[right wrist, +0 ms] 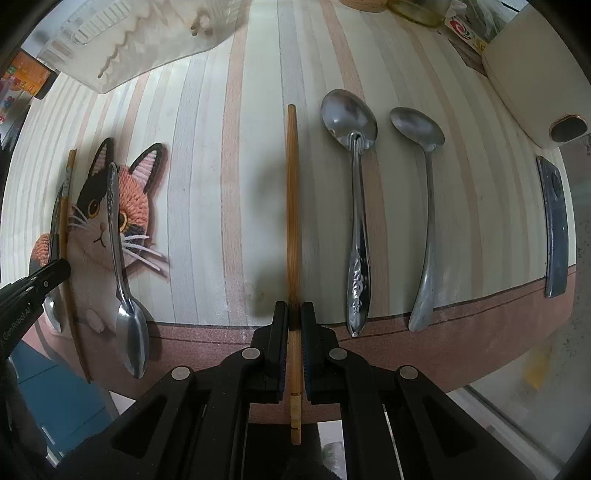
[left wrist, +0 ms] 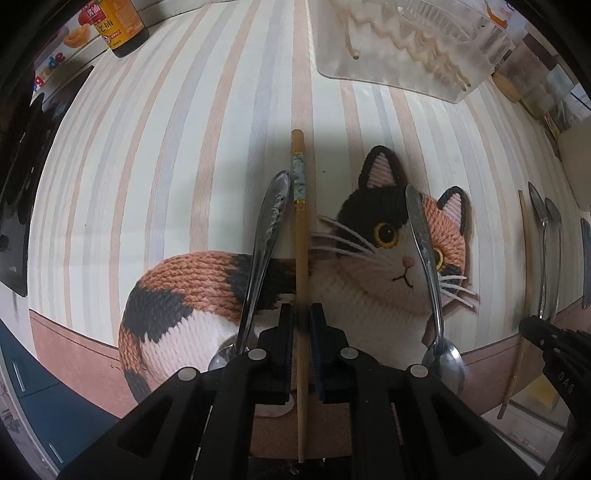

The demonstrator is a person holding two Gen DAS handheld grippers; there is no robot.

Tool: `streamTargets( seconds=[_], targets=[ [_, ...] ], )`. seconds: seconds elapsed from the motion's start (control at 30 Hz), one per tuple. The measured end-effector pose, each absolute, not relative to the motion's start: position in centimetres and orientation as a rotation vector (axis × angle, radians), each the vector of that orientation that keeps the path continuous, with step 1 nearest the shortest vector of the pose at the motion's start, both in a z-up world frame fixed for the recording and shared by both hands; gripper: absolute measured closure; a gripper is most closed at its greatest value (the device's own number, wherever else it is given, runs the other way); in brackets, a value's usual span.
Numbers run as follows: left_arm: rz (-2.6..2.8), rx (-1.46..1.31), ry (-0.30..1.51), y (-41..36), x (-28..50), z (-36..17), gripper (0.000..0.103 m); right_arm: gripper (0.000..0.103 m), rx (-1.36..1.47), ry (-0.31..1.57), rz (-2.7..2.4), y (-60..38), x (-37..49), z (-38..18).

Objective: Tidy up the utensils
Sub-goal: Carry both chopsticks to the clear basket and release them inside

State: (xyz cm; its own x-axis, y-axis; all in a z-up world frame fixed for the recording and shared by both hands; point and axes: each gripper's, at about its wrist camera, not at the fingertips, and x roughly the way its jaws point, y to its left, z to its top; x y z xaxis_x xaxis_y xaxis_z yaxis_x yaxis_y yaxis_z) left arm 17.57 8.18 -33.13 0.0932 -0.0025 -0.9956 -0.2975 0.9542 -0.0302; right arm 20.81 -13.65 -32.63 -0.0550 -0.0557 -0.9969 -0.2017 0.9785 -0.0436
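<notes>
My left gripper (left wrist: 302,314) is shut on a wooden chopstick with a marbled band (left wrist: 298,221), holding it over the cat mat (left wrist: 207,295). Two metal spoons lie on the mat, one on the left (left wrist: 267,229), one on the right (left wrist: 424,236). My right gripper (right wrist: 294,314) is shut on a plain wooden chopstick (right wrist: 293,206) that points away over the striped tabletop (right wrist: 207,184). Two larger spoons (right wrist: 354,206) (right wrist: 424,206) lie to its right. The left gripper shows at the left edge of the right wrist view (right wrist: 44,277).
A clear plastic utensil tray (left wrist: 406,44) with chopsticks inside stands at the back. A soy sauce bottle (left wrist: 118,26) is at the back left. A grey flat bar (right wrist: 554,225) and a white appliance (right wrist: 535,66) are on the right. The table's brown front edge (right wrist: 443,332) is close.
</notes>
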Motion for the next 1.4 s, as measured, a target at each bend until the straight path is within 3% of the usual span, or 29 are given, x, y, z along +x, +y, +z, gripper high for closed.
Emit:
streamTargets(
  seconds=[0.2,0.93,1.4],
  targets=[
    [0.225,-0.227,1.449,7.1,17.9,-32.5,0.099,0.096,-0.182,1.611,0.120,-13.9,20.9,-32.8],
    [0.230,-0.219,1.086,8.7,16.6,-16.0,0.099,0.096,-0.058,1.361,0.229,-13.3,22.5,-19.3],
    [0.216,-0.214,0.958,10.0,26.6,-8.3,0.099,0.096,0.012,1.212,0.346,-9.2,34.3,-11.6]
  ],
)
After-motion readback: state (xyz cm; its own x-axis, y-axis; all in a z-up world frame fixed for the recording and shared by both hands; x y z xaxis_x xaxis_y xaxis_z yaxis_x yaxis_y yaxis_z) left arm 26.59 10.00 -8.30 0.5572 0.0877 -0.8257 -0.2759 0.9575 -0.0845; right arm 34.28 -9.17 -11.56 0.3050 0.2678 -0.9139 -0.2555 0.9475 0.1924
